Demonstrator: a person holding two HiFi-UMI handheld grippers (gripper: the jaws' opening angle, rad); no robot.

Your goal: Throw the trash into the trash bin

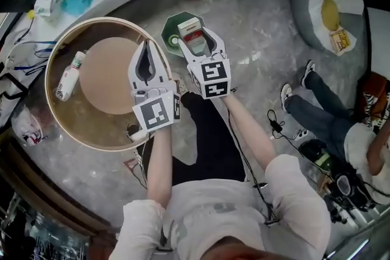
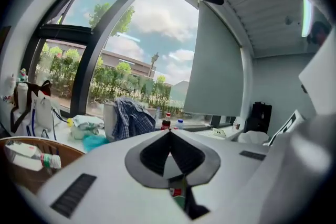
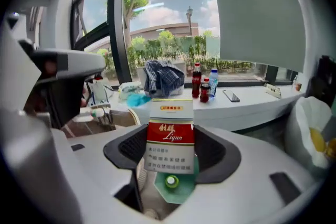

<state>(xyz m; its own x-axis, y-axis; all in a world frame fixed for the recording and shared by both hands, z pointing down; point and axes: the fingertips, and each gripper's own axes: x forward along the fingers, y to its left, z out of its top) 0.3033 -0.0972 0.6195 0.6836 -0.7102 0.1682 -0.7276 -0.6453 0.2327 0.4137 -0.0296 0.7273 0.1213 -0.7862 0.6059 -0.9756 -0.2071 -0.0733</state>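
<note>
**Cigarette pack sitting right over the bin**

Right claw (image 3: 170, 153) is pinching a red-and-white cigarette pack (image 3: 169, 128), upright, straight above the green bin (image 3: 176, 191) on the floor. Left claw (image 2: 169, 135), at its 9 o'clock, is pressed together and empty over the round tabletop (image 1: 91, 125). A bottle (image 1: 68, 76) lies at that tabletop's 9 o'clock edge.

Legible print: one brand, on the pack (image 3: 169, 134).
Its red band reads "Liqun" in white script under two white Chinese characters. The yellow tab above and the white panel below carry Chinese print too small to read. The red labels of the bottles (image 3: 196, 81) on the counter (image 3: 247, 101) are likewise too small to read.
</note>
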